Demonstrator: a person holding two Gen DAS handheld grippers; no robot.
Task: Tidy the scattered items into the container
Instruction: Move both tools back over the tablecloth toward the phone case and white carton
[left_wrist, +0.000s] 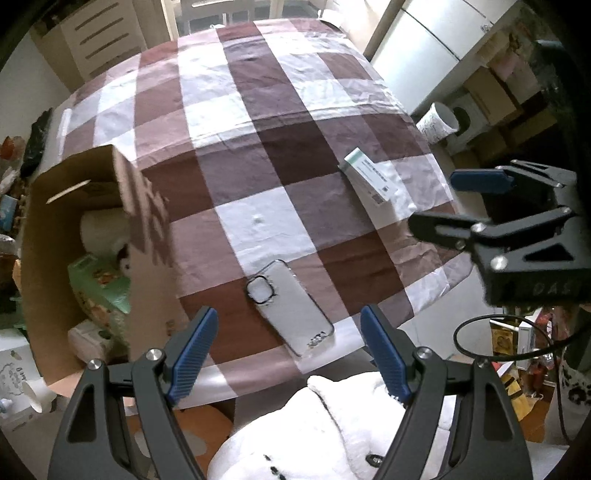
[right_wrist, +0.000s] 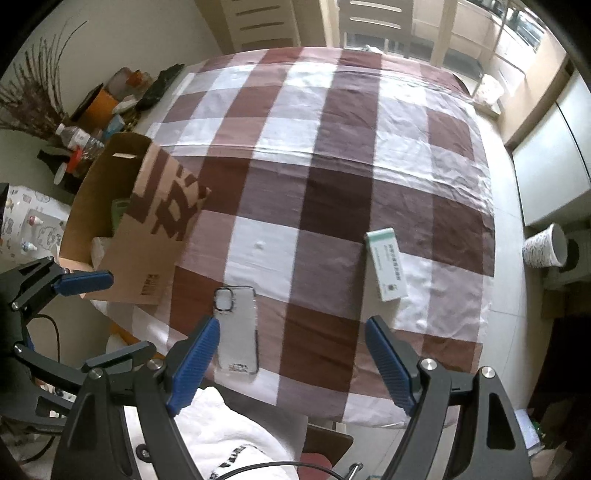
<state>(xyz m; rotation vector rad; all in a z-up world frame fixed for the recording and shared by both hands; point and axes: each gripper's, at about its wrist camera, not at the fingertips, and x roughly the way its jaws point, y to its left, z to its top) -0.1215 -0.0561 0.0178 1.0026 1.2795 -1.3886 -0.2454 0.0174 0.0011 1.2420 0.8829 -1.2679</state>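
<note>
Both pairs of jaws stand wide apart with nothing between them: the left gripper (left_wrist: 288, 354) hangs over the near edge of the table with its blue pads (left_wrist: 194, 354) spread, and the right gripper (right_wrist: 291, 362) hovers likewise at the near edge, its pads (right_wrist: 388, 362) just as far apart. In the left wrist view the right gripper (left_wrist: 480, 199) shows at the right side of the frame, and in the right wrist view the left gripper (right_wrist: 85, 282) shows at the left, beside the box. The table is covered by a brown, pink and white checked cloth (left_wrist: 266, 122) (right_wrist: 332, 147), creased in places. On its left side stands an open cardboard box (left_wrist: 48, 229) (right_wrist: 147, 236), the container, with a dark printed pattern on the outside wall; inside it lie a white roll (left_wrist: 103, 229), a green packet (left_wrist: 99, 284) and other items that are hard to make out. Two things lie loose on the cloth, well apart from each other. A clear phone case (left_wrist: 290, 306) (right_wrist: 236, 328) with a dark-rimmed camera cutout lies flat near the front edge, close to the left gripper's pads. A small white and green carton (left_wrist: 369, 179) (right_wrist: 386, 264) lies flat toward the right side of the table. Off the table to the right, a patterned white cup (left_wrist: 439, 122) (right_wrist: 545, 245) lies tilted on its side.
</note>
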